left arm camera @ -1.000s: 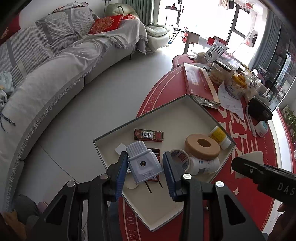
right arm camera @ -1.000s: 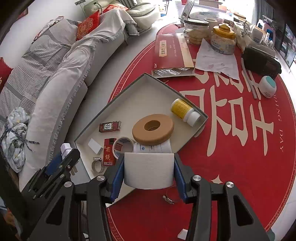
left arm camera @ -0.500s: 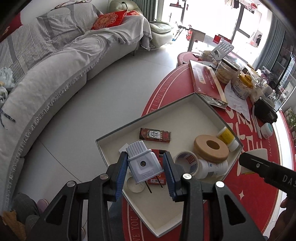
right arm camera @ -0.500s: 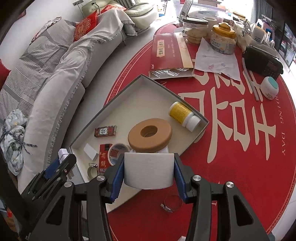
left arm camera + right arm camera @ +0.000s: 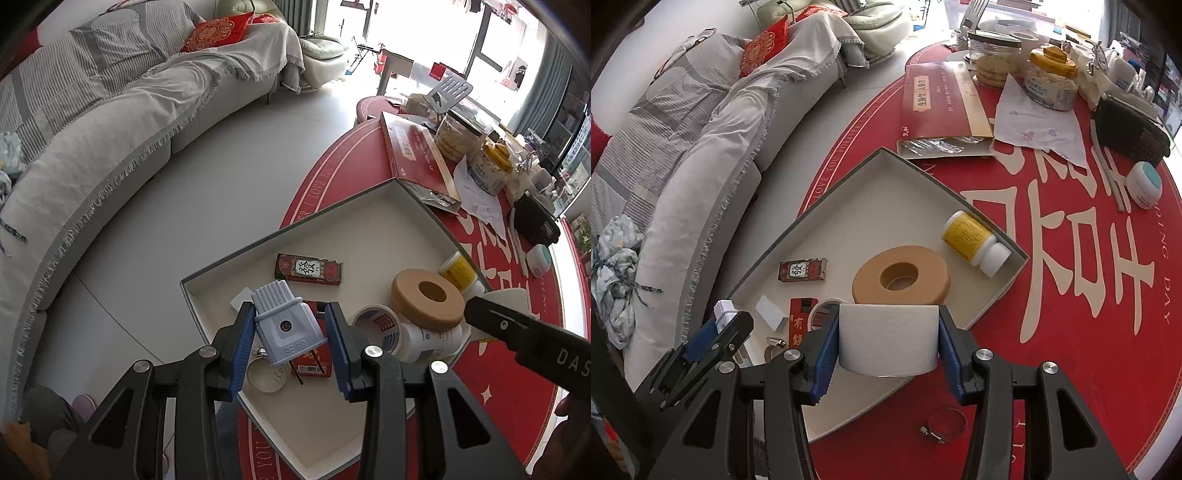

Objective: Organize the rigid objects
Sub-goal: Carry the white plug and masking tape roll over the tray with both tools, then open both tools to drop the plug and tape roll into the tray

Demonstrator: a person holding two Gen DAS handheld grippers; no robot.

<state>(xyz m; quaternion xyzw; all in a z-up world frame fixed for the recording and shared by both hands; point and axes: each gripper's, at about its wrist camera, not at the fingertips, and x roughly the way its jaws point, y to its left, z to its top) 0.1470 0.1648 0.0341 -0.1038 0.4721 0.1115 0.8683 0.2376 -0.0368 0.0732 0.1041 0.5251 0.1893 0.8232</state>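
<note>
The grey sofa fills the upper left of both views, and the round table with its red cloth takes the right. Compared with a second ago, both views have slid forward and slightly lower over the table, so the shallow box now sits more centrally in the frame and looks larger. That suggests both loads are being brought down toward the box for placing, though neither has been let go.

Inside the box lie a tan foam ring, a yellow pill bottle, a tape roll, two red card packs, one near the box's middle, and a small white block.

The right gripper, at lower centre of its view, has its fingers clamped on a white paper roll, which hangs over the box's near edge. The left gripper has its fingers closed on a pale blue plug, prongs pointing down, above the box's lower left corner.

A small metal hose clamp lies on the cloth outside the box, at lower centre of the right view, not yet sorted.
</note>
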